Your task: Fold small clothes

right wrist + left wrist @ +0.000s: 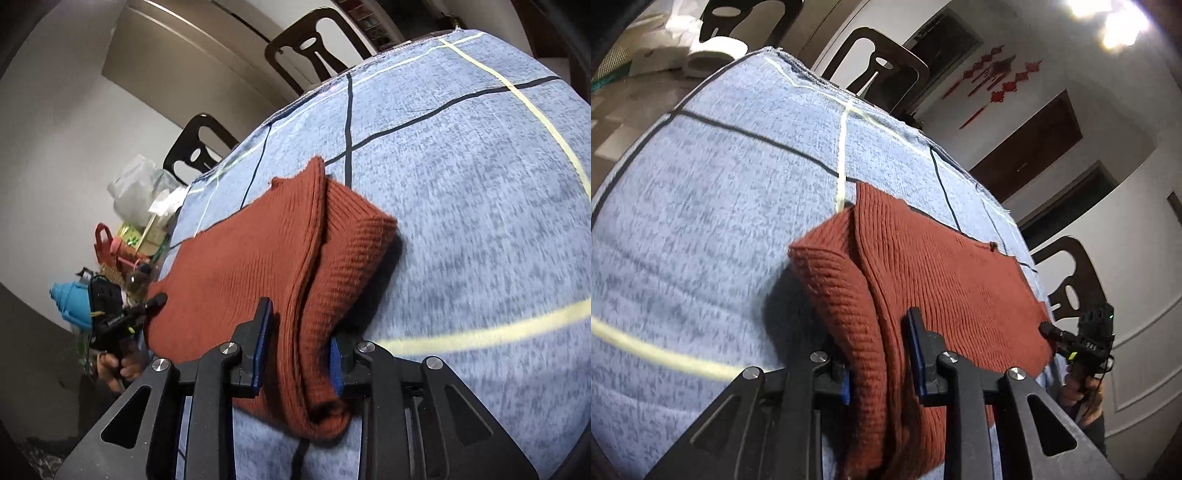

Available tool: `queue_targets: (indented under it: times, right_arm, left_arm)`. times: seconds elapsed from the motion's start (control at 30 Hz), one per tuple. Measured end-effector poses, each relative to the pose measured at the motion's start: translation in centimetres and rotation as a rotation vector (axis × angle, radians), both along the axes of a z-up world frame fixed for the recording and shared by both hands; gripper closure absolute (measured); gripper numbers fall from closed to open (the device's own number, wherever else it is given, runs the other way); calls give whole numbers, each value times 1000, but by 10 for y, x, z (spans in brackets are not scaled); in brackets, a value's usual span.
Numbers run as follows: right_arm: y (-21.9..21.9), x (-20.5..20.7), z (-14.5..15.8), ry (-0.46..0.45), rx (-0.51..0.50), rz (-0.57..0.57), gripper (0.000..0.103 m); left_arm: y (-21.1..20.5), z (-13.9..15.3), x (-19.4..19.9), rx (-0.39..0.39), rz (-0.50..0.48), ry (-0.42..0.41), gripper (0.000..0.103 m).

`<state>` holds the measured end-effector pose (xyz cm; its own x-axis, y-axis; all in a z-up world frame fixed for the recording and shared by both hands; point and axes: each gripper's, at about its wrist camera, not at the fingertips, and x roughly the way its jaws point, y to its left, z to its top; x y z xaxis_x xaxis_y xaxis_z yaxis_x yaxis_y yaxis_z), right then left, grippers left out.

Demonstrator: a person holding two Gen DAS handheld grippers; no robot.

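Note:
A rust-red ribbed knit garment [942, 280] lies partly folded on a table under a blue checked cloth [701, 206]. My left gripper [881, 354] is shut on a bunched fold at the garment's left side, its blue pads pressed on the knit. The right gripper shows at the garment's far right corner [1071, 339]. In the right wrist view the garment [251, 258] runs left across the blue cloth [480, 203]. My right gripper [301, 354] is shut on the thick folded edge at the garment's right side. The left gripper [147, 302] shows at its far left corner.
Dark wooden chairs [882, 70] stand along the far edge of the table, another [1071, 280] on the right. In the right wrist view, two chairs [317, 44] stand behind the table and bags, boxes and a blue bottle [70, 306] clutter the left.

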<state>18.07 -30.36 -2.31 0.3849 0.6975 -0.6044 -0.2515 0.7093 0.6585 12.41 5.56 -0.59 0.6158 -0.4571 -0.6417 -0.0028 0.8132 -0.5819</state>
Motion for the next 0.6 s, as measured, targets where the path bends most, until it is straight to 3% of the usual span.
queue_targets:
  times: [0.03, 0.27, 0.37, 0.47, 0.6]
  right_arm:
    - [2, -1, 3, -1, -1, -2, 88]
    - [15, -34, 79, -145, -36, 7, 89]
    - [14, -53, 92, -175, -56, 12, 89]
    - [8, -59, 64, -103, -97, 24, 89]
    - [-10, -50, -1, 84, -148, -35, 85]
  left_arm:
    - [-3, 5, 0, 26, -2, -6, 86]
    - [-11, 69, -16, 110, -17, -103, 88]
    - [-13, 88, -29, 132, -26, -141, 88]
    - [-12, 76, -46, 137, -42, -118, 87]
    - [-10, 23, -44, 147, -49, 32, 87]
